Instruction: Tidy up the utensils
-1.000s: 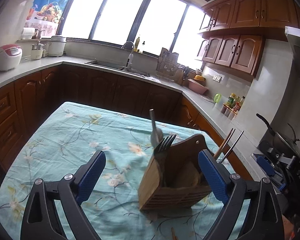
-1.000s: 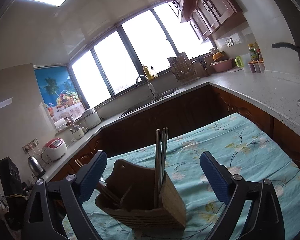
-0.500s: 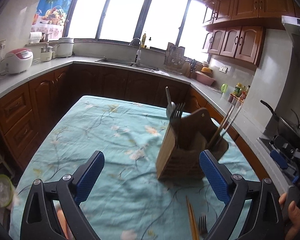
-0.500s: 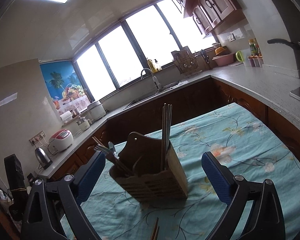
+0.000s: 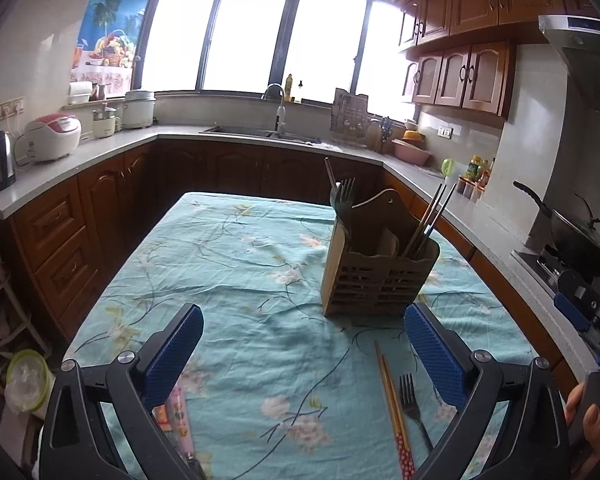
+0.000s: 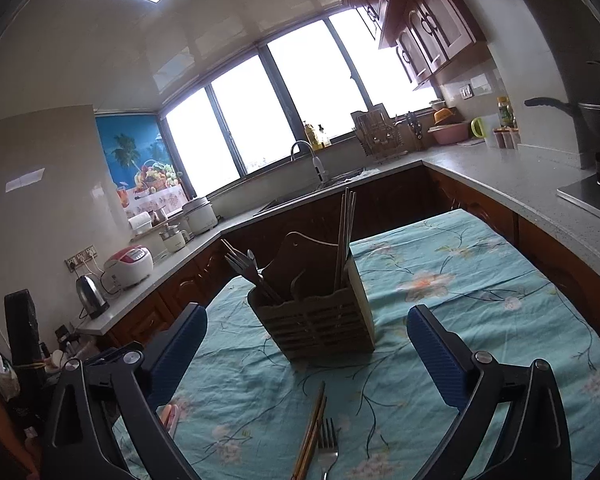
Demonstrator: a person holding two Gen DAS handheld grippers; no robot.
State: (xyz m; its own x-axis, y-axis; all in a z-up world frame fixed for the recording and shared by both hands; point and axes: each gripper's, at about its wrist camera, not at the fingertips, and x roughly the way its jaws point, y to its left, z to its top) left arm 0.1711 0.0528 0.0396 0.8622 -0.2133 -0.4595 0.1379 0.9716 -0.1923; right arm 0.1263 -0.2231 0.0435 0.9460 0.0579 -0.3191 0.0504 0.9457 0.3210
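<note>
The counter [image 5: 236, 280], spread with a teal flowered cloth, fills the middle of both views, with dark kitchen cabinets and a bright window behind its far edge. On it, toward the far right part as the left camera sees it, stands the wooden utensil caddy [image 5: 376, 268], upright and slatted, already holding a fork [image 5: 345, 196] and a dark-handled piece in its left compartment and a pair of metal chopsticks [image 5: 430, 220] leaning out of the right one.

The left claw [image 5: 304, 354] has its jaws opening to their widest, with only cloth between the blue pads. The right claw [image 6: 306, 354] also stands wide apart and holds nothing; the caddy [image 6: 316, 312] sits beyond its gap, not touched.

The loose pieces lie near the counter's near edge, between caddy and claws: a pair of wooden chopsticks with red dotted ends [image 5: 392, 404] and, just beside them on the right, a loose fork [image 5: 412, 404], tines toward the caddy. Both run lengthwise away from the camera, nearly along the line each claw points. In the left view they lie just inside the right pad; in the right view [image 6: 312, 432] they sit near the middle of the gap, so the right hand looks better placed to drop onto them. A pink patterned object [image 5: 178, 416] lies by the left claw's left pad.
</note>
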